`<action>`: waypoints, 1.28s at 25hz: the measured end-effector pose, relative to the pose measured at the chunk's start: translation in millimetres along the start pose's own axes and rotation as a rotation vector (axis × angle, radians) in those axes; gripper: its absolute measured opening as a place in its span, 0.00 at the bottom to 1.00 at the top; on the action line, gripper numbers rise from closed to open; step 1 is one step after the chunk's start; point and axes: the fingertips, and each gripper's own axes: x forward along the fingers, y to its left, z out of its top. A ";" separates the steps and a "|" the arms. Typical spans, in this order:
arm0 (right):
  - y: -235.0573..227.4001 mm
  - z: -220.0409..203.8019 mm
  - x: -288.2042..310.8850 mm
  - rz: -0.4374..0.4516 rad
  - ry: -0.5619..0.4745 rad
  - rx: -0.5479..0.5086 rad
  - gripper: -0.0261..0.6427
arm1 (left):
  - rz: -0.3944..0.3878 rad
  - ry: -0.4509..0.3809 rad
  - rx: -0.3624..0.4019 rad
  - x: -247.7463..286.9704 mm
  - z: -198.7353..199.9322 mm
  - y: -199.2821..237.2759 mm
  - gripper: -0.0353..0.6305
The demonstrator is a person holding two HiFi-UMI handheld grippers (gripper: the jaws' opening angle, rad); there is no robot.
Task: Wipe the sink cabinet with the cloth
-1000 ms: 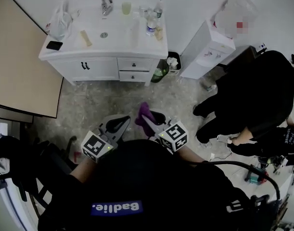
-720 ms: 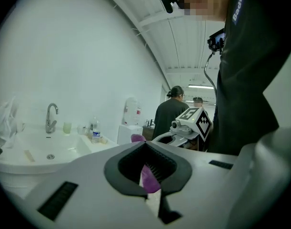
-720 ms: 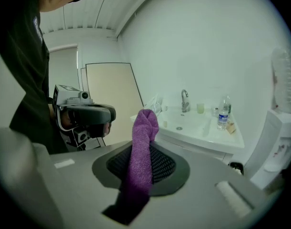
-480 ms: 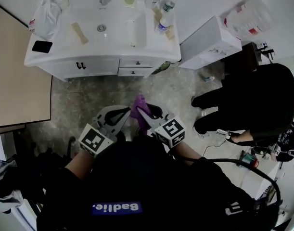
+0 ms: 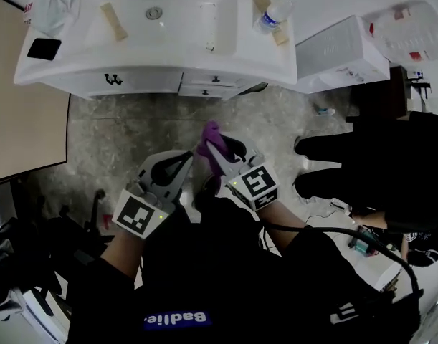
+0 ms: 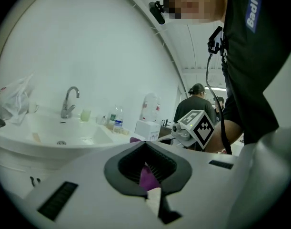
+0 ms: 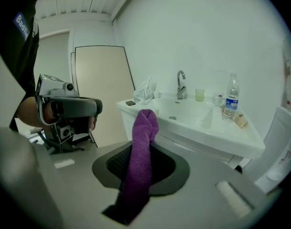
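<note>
sink cabinet (image 5: pixel 150 83) now closer; r tongs (image 5: pixel 214 149) clamped on purple cloth (image 5: pixel 211 130), l tongs (image 5: pixel 188 159) closed, empty.

Black short-sleeved shirt (image 5: pixel 226 278), lower centre, with blue-and-white label (image 5: pixel 177 318); black cable (image 5: pixel 326 228), lower right; pale grey left gripper (image 5: pixel 188 158) and right gripper (image 5: pixel 210 145) bearing black-and-white marker cubes.
</note>
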 end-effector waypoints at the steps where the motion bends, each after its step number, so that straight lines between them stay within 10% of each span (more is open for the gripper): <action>1: -6.1 -6.5 10.1 -0.003 0.000 -0.022 0.15 | 0.012 0.001 0.000 5.6 -10.9 6.6 0.04; 22: -135.3 -143.8 203.9 -0.243 -0.086 -0.496 0.15 | 0.169 -0.100 0.109 146.9 -270.3 185.3 0.04; 32: -138.1 -134.1 247.7 -0.458 -0.116 -0.980 0.15 | 0.090 -0.129 0.148 176.6 -358.1 207.3 0.04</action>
